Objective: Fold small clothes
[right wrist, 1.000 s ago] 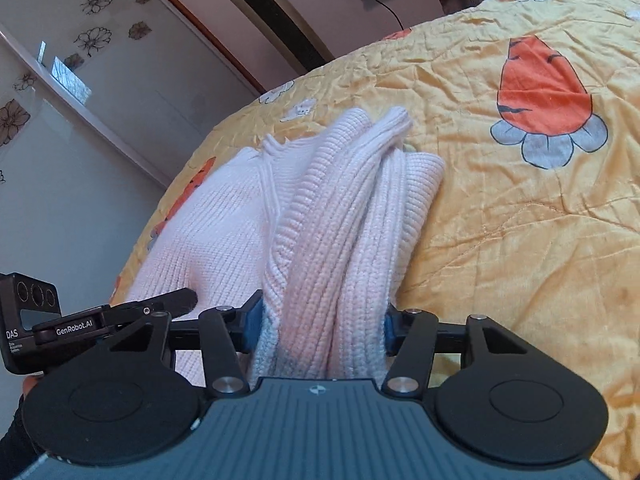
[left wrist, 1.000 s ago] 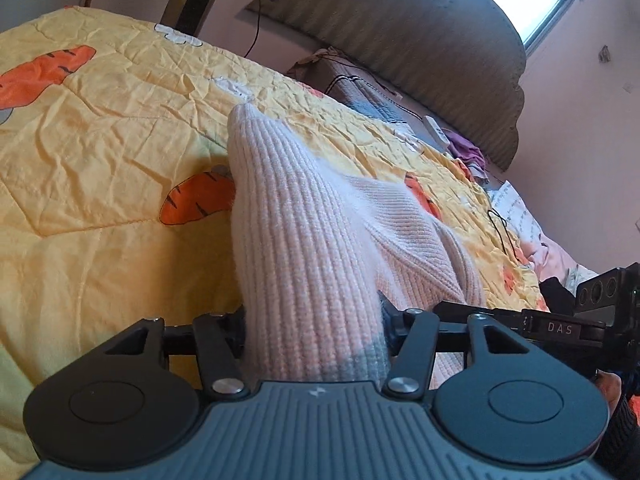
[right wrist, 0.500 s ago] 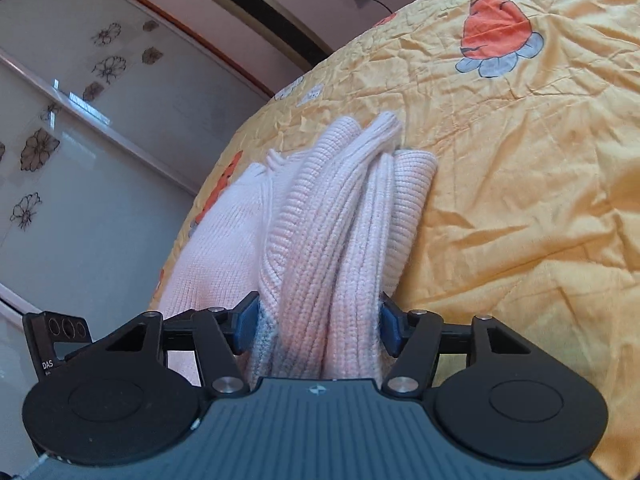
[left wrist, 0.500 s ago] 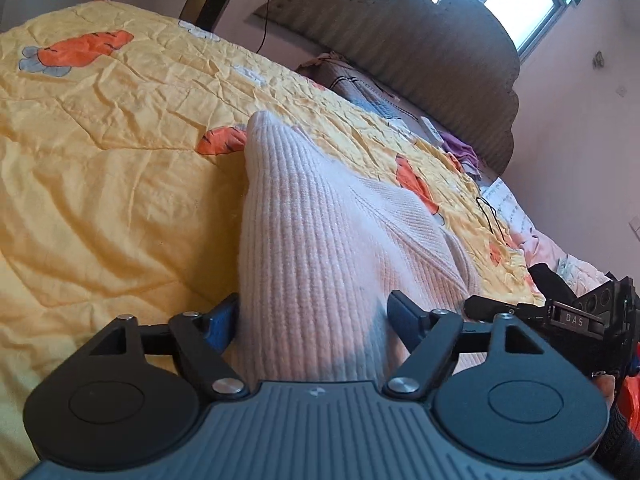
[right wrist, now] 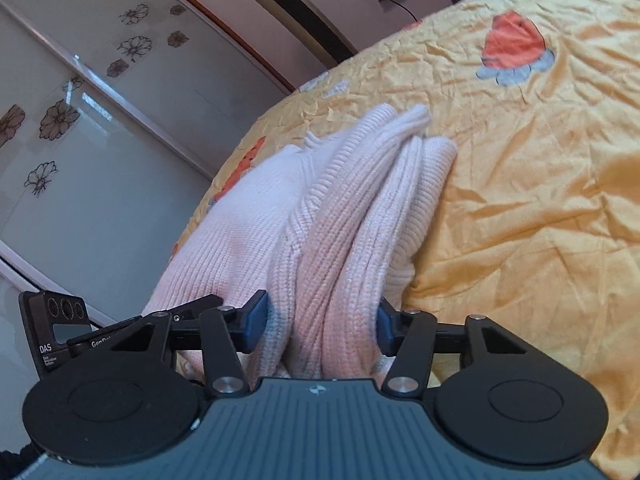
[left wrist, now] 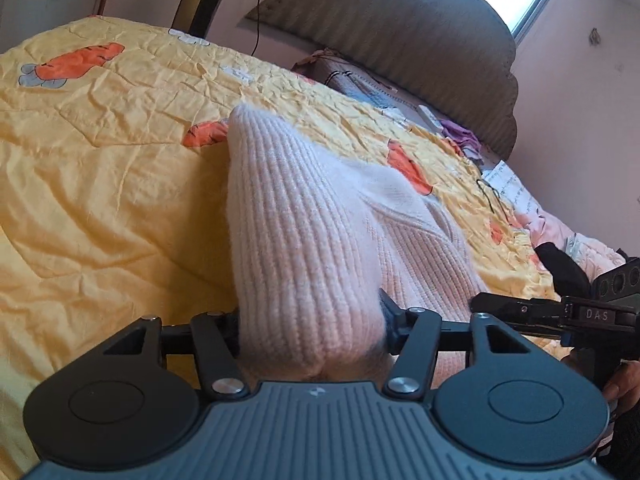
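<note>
Item: pale pink knitted sweater, on the bed, lying across a yellow quilt printed with orange carrots.

Position relative to left claw: a thick ribbed fold of the sweater rises straight out from between the jaws, which have just been closing and now clench the knit from both sides. The fold tapers to a blunt tip pointing toward the headboard; the rest of the garment spreads to the right of it, flat on the quilt.

Position relative to right claw: several bunched ribbed layers of the sweater run out from between blue-padded jaws, which have likewise just been closing and pinch the bundle. A smoother knit panel lies to the left, reaching toward the bed's edge.

Materials: chunky rib knit, soft and slightly fuzzy; quilt thin, glossy, heavily creased, with stitched quilting lines. Headboard grey, padded, scalloped along the top.

Surroundings: a frosted wardrobe door with flower motifs stands beyond the bed's edge. Loose clothes sit by the headboard.

Hidden or unclear: the gripped edges of the sweater vanish behind each claw's body. The sweater's overall outline cannot be made out. From the left view the other claw is cut off at the right frame edge, with only part of a hand showing.
</note>
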